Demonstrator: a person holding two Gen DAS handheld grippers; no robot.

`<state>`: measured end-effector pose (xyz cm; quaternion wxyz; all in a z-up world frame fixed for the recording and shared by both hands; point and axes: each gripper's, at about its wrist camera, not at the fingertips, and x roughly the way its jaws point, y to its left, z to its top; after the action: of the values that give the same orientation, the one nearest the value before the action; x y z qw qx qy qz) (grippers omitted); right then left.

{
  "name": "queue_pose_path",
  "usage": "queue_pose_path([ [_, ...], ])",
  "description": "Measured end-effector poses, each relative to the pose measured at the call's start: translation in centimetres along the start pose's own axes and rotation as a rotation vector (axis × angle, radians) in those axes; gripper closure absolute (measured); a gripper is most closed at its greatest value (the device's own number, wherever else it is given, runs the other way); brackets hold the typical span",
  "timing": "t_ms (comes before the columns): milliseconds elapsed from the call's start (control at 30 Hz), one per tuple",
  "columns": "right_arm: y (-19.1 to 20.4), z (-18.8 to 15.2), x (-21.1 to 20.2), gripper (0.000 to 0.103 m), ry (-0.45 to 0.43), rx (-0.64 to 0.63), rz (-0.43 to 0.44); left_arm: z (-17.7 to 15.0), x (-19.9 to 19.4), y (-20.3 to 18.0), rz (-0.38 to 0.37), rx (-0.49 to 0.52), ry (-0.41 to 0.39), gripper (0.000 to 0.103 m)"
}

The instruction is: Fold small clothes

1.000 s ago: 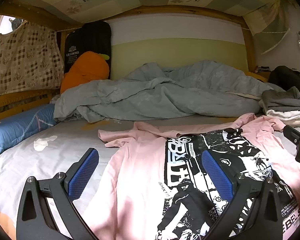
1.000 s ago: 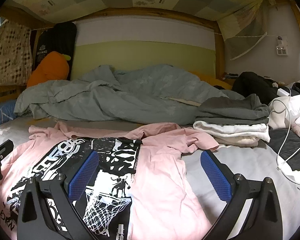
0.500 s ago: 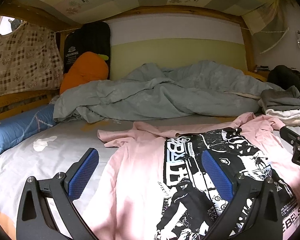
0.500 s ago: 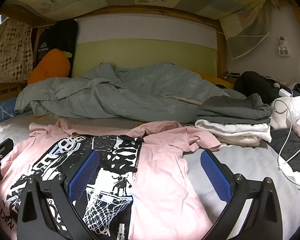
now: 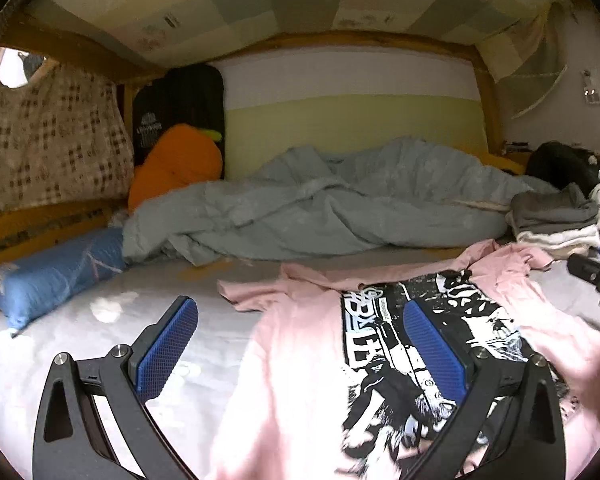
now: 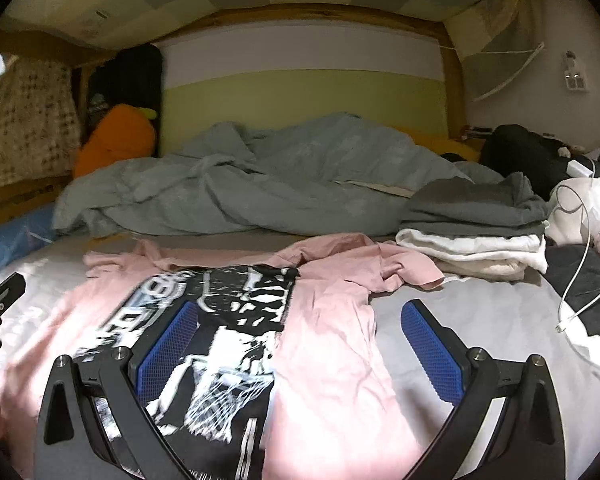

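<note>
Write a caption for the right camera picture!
Open right gripper over a pink T-shirt spread on the bed, beside folded clothes.

Ahead of the tools, a rumpled grey-green duvet [image 5: 340,204] lies across the far end of the bed sheet [image 5: 59,360], with an orange carrot-shaped cushion [image 5: 175,168] and a black bag [image 5: 179,108] propped at its far left against a yellow-green headboard panel [image 5: 352,124]. To the left, a blue pillow [image 5: 55,276] rests along the wooden bed rail [image 5: 39,224] beneath a checked curtain [image 5: 47,148]. To the right, a stack of folded grey and white garments [image 6: 476,228] sits beside a white charging cable [image 6: 580,280] and dark clothing [image 6: 524,156]; a wall socket [image 6: 574,78] is mounted above.
</note>
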<state>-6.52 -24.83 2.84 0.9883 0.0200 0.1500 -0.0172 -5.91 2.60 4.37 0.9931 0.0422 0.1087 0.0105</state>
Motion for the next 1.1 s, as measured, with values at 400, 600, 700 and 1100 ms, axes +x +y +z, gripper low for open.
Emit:
queue_pose_path([
  [400,-6.7,-6.7,-11.8,0.01,0.17,0.113,-0.123,-4.1,-10.0,4.0,0.03,-0.179,0.069,0.0],
  [600,-8.1,-11.9,-12.0,0.053,0.341,0.244,-0.133,-6.3,-9.6,2.5,0.03,-0.185,0.139,0.0],
  [700,-8.6,-14.2,-11.8,0.065,0.395,0.304,-0.159,-6.7,-10.3,2.0,0.05,-0.179,0.136,0.0],
  [1100,-8.7,-14.7,-11.6,0.046,0.431,0.37,-0.126,-11.8,-9.2,4.9,0.096,-0.421,0.318,0.0],
])
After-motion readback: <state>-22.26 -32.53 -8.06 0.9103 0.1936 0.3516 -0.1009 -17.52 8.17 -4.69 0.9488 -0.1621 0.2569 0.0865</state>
